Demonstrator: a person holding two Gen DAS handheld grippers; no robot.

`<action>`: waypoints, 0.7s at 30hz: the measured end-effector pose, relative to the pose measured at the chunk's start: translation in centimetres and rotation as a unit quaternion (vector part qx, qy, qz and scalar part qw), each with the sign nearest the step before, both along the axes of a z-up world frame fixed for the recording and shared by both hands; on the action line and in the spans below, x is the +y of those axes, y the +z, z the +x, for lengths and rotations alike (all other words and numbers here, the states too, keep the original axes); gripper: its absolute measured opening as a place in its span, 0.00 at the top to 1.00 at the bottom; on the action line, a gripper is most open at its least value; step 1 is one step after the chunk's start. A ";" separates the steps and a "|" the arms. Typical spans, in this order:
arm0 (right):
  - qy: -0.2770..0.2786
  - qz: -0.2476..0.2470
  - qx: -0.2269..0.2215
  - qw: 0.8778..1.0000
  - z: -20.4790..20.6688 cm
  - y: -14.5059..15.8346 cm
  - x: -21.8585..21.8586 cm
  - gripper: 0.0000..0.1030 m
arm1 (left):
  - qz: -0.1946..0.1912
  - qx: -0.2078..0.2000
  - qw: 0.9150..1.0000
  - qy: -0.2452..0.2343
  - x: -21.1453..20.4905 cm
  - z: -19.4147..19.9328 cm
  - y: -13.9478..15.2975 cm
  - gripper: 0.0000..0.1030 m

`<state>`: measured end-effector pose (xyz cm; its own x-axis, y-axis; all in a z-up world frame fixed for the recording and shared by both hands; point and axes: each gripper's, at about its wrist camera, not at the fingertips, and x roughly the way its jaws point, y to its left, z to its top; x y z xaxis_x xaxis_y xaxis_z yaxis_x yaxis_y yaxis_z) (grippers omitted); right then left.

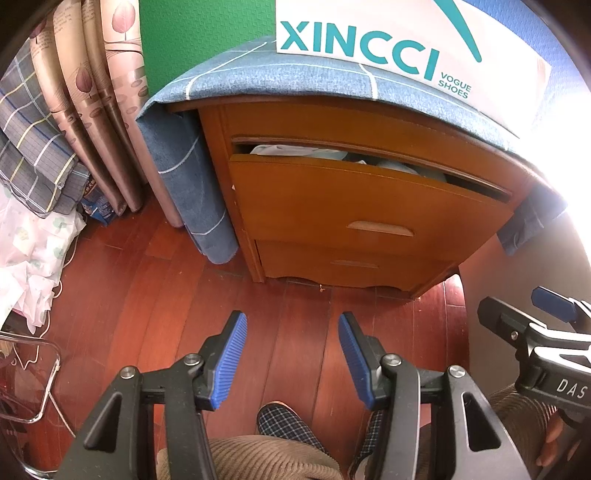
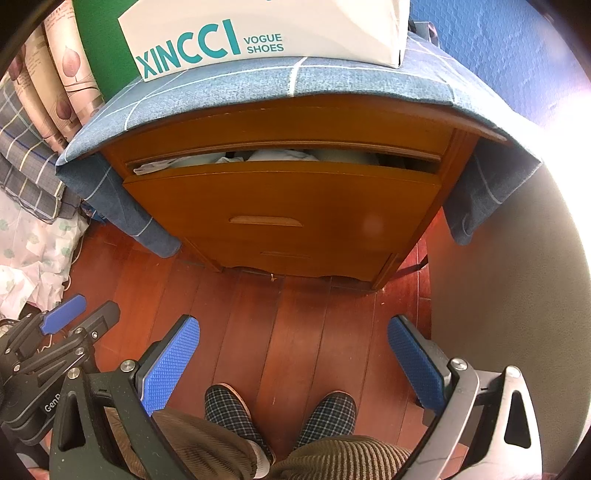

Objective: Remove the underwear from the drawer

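A: What are the tools doing?

B: The left gripper with blue ribbed pads (image 1: 292,332) hangs with its fingers spread apart and nothing between them, over the red-brown plank floor (image 1: 177,280) in front of the orange-brown wooden bedside cabinet (image 1: 369,122). The right gripper with blue dimpled pads (image 2: 293,334) is spread wider and is just as empty, also in front of the cabinet and apart from it.

A: And the underwear?

B: It lies inside the cabinet's upper wooden drawer (image 2: 284,199), which is pulled out only a little. Through the narrow gap above the drawer front shows a crumpled heap of pale blue and white underwear fabric (image 2: 280,156), bunched and folded, with a white edge poking out at the left end of the slot.

A: Can you count the pieces?

B: No. Only the top of the heap shows; the rest is hidden behind the drawer front, and the right end of the gap is dark.

A: Anything else hard to read?

B: A blue cloth with pale grid lines (image 2: 229,88) drapes the cabinet top and hangs down both sides, hiding them. The white shoe box with teal lettering (image 2: 258,33) on that cloth is cut off at the top. To the right of the cabinet, glare washes everything out. The lower drawer (image 1: 354,264) sits shut beneath the upper one.
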<state>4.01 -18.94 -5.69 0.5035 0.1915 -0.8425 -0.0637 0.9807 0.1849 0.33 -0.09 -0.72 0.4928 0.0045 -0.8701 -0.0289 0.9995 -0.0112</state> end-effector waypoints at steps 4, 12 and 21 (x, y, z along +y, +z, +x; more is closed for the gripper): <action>0.000 0.000 0.001 1.000 0.0 0.0 0.0 0.02 | -0.001 0.001 1.000 0.000 0.1 0.0 -0.1 0.49; 0.000 0.001 0.001 1.000 0.0 0.0 0.0 0.02 | -0.002 0.001 1.000 0.000 0.1 -0.1 -0.1 0.49; 0.000 0.004 0.002 1.000 0.0 -0.1 0.0 0.02 | -0.002 0.002 1.000 0.000 0.1 -0.1 -0.2 0.49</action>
